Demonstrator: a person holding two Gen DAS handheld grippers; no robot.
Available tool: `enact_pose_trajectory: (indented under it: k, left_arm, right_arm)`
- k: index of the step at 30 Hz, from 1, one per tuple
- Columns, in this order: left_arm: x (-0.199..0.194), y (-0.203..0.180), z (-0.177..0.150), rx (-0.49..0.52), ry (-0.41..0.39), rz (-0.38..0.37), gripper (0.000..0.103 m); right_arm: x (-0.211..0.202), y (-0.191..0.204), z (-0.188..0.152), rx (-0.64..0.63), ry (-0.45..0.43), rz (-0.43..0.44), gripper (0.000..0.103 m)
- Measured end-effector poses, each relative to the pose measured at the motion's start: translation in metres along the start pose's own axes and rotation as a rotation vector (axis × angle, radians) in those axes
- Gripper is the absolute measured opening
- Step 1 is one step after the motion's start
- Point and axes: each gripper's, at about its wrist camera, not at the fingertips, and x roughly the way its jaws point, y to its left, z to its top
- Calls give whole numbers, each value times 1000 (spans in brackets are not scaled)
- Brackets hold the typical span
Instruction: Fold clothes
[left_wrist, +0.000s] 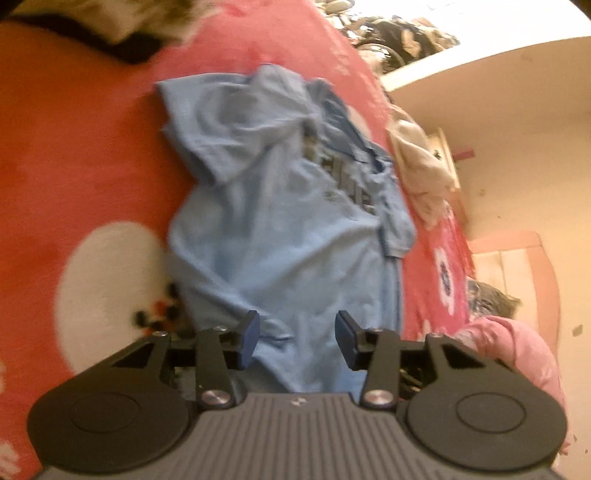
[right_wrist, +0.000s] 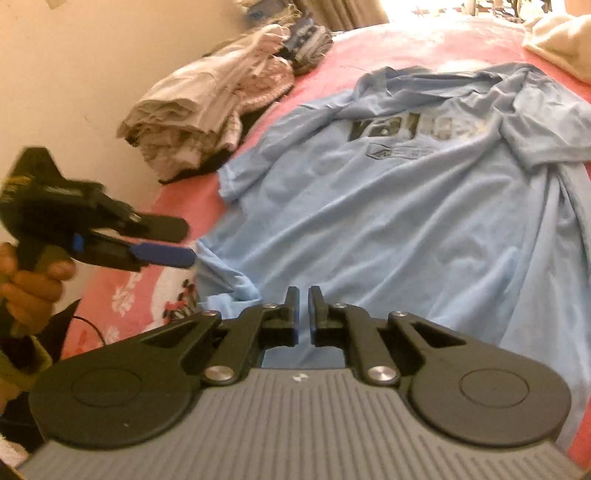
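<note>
Left tongs (left_wrist: 297, 334) nearest the lens, jaws spread wide, nothing between them, poised over the bottom hem of the blue T-shirt (left_wrist: 280, 221). Shirt lies flat but wrinkled on the pink blanket (left_wrist: 74, 166), print side up, stretching away ahead of both tongs. Right tongs (right_wrist: 303, 314) nearly closed, only a thin slit between the pads, no cloth in it, at the hem too. Pile of pale clothes (right_wrist: 207, 107) ahead and left of them, by the wall.
</note>
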Motion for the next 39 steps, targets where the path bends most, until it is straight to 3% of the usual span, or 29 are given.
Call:
enact_pose_trajectory:
  k: [3, 7, 11, 14, 15, 16, 19, 25, 28, 30, 34, 39]
  left_arm:
    - [-14, 15, -7, 16, -11, 42, 45]
    - [-26, 25, -21, 50, -7, 58, 45]
    - [-27, 23, -33, 102, -12, 46, 44]
    - [-22, 6, -43, 234, -31, 94, 44]
    - [-20, -1, -47, 287, -38, 119, 44]
    - [-19, -6, -50, 335, -42, 139, 44]
    - [-14, -20, -58, 446, -51, 163, 44]
    - [11, -37, -58, 548, -59, 201, 43]
    - [23, -36, -52, 525, -40, 197, 35]
    - [27, -32, -48, 484, -24, 168, 17]
    - [26, -24, -44, 419, -10, 117, 11]
    - [1, -10, -44, 269, -15, -22, 7]
  right_arm:
    - [0, 24, -1, -100, -1, 41, 8]
    - [12, 61, -6, -329, 16, 47, 34]
    - [32, 89, -19, -552, 60, -33, 37]
    - [49, 91, -27, -633, 88, -121, 31]
    - [52, 88, -27, -630, 90, -147, 17]
    - [55, 85, -27, -626, 91, -173, 11]
    - [47, 73, -21, -509, 49, -174, 5]
    - [39, 52, -18, -366, 29, -117, 5]
    - [39, 51, -21, -357, 21, -89, 5]
    - [40, 51, -21, -359, 19, -75, 5]
    - [39, 54, -22, -368, 6, -36, 5]
    - [35, 65, -24, -395, 1, 33, 5]
